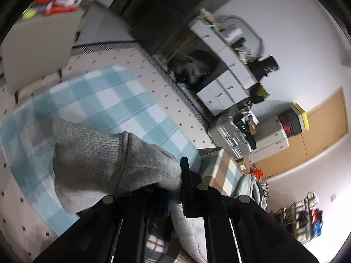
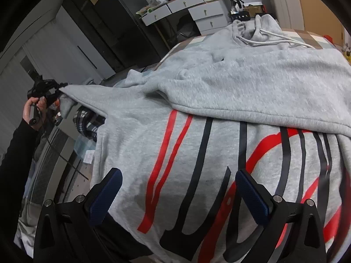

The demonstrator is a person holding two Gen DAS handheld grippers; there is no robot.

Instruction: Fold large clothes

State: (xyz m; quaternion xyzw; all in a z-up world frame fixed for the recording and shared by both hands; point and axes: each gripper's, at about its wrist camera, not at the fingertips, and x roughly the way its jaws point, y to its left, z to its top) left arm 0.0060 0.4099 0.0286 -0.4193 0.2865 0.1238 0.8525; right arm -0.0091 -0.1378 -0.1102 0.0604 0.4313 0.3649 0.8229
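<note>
The grey hoodie (image 2: 219, 131) lies spread across the bed, its hood (image 2: 258, 30) and white drawstrings (image 2: 283, 40) at the far end toward the drawers and its printed front, with red and black stripes, nearest the right wrist camera. Its long axis runs from that near hem away to the hood. One sleeve (image 2: 252, 96) is folded across the chest, lying crosswise from the right edge toward the left. The other sleeve (image 2: 94, 94) stretches out to the left, pulled taut and lifted off the bed, its ribbed cuff (image 1: 87, 149) pointing away from the body.

The left gripper (image 2: 58, 87), held by a hand (image 2: 33, 109) in a black sleeve, is clenched on that cuff end; in the left wrist view the grey fabric bunches between the black fingers (image 1: 185, 175) and hangs over the bed. The right gripper (image 2: 177, 195) hovers over the printed front near the hem, its blue-padded fingers (image 2: 107, 192) released and spread wide, with nothing gripped.

The bed carries a checked blue-and-white cover (image 1: 105, 100) over a white mattress with dark dots (image 1: 171, 100). Beyond it stands a cluttered white chest of drawers (image 1: 226, 81), a silver suitcase (image 1: 228, 135), a wooden door (image 1: 324, 127), white walls and dark wardrobes (image 2: 114, 28).
</note>
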